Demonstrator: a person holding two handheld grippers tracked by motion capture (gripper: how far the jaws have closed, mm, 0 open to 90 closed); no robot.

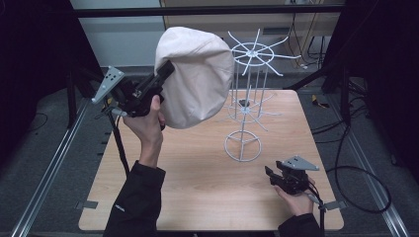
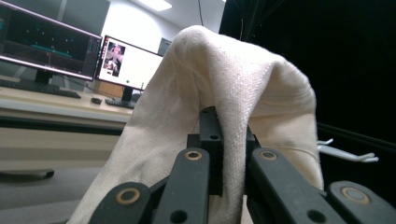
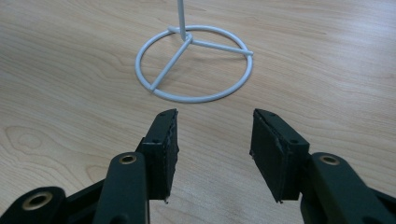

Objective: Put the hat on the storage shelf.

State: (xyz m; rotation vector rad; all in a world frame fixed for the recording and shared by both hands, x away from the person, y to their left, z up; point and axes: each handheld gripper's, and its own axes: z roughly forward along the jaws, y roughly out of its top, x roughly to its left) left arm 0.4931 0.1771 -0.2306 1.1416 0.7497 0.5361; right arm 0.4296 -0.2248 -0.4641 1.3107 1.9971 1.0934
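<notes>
A cream cloth cap [image 1: 196,76] hangs raised well above the table, just left of the top ring of a white wire rack [image 1: 248,89]. My left gripper [image 1: 165,70] is shut on the cap's edge. In the left gripper view the cap [image 2: 224,107] drapes over the jaws of that gripper [image 2: 223,130]. My right gripper [image 1: 269,173] rests low near the table's front right, open and holding nothing. In the right gripper view its jaws [image 3: 215,135] stand apart, pointing at the rack's round base [image 3: 194,63].
The wooden table [image 1: 197,177] has bare room in front and to the left of the rack. Black cables [image 1: 356,182] lie on the floor at right. Monitors [image 2: 126,63] on a desk stand behind the cap in the left gripper view.
</notes>
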